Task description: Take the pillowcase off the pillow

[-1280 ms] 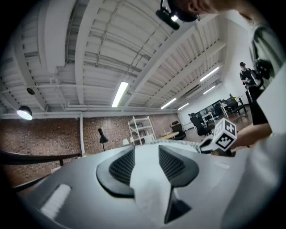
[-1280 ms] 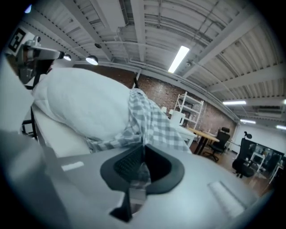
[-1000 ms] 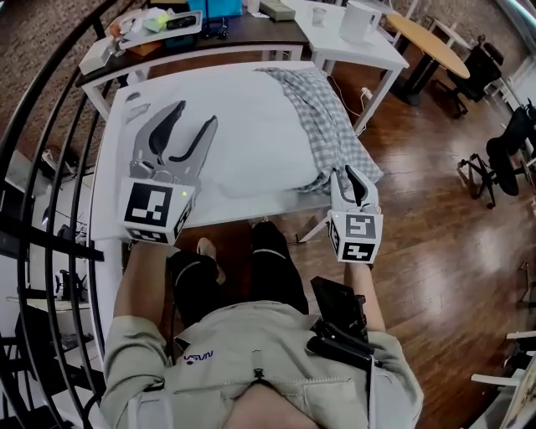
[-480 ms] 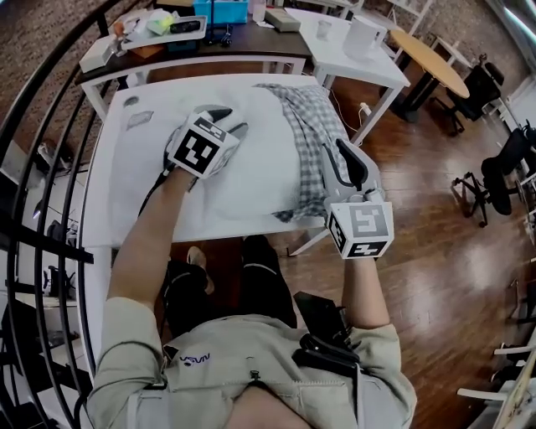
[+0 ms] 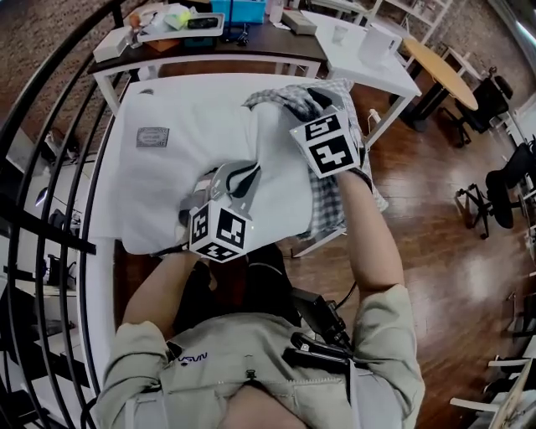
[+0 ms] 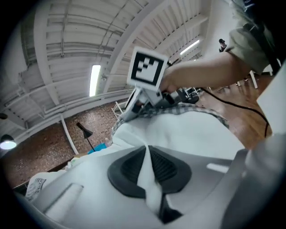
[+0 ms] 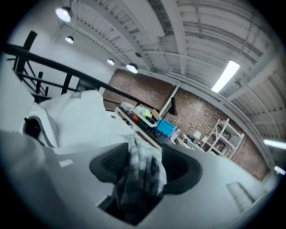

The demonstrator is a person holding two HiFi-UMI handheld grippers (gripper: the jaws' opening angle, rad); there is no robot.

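A white pillow [image 5: 193, 142] lies on the white table [image 5: 123, 92], with the grey checkered pillowcase [image 5: 335, 197] still over its right end. My left gripper [image 5: 237, 172] sits at the pillow's near edge. In the left gripper view the left gripper [image 6: 147, 150] has just been closing and is shut on a fold of the white pillow [image 6: 187, 129]. My right gripper [image 5: 299, 95] reaches over the pillow's far right part. In the right gripper view the right gripper [image 7: 143, 156] has just been opening. A bunch of pillowcase [image 7: 143, 172] stands loosely between its wide jaws.
A dark desk at the back holds a blue box [image 5: 239, 10] and a tray [image 5: 180, 23]. A white side table [image 5: 368, 50] and a round wooden table [image 5: 435, 63] stand behind on the right. A black railing [image 5: 50, 167] curves along the left. Wooden floor lies to the right.
My left gripper dropped from over the pillow's middle to its near edge and closed on it. My right gripper swept from the near right corner to the far side, dragging checkered cloth, and its jaws widened.
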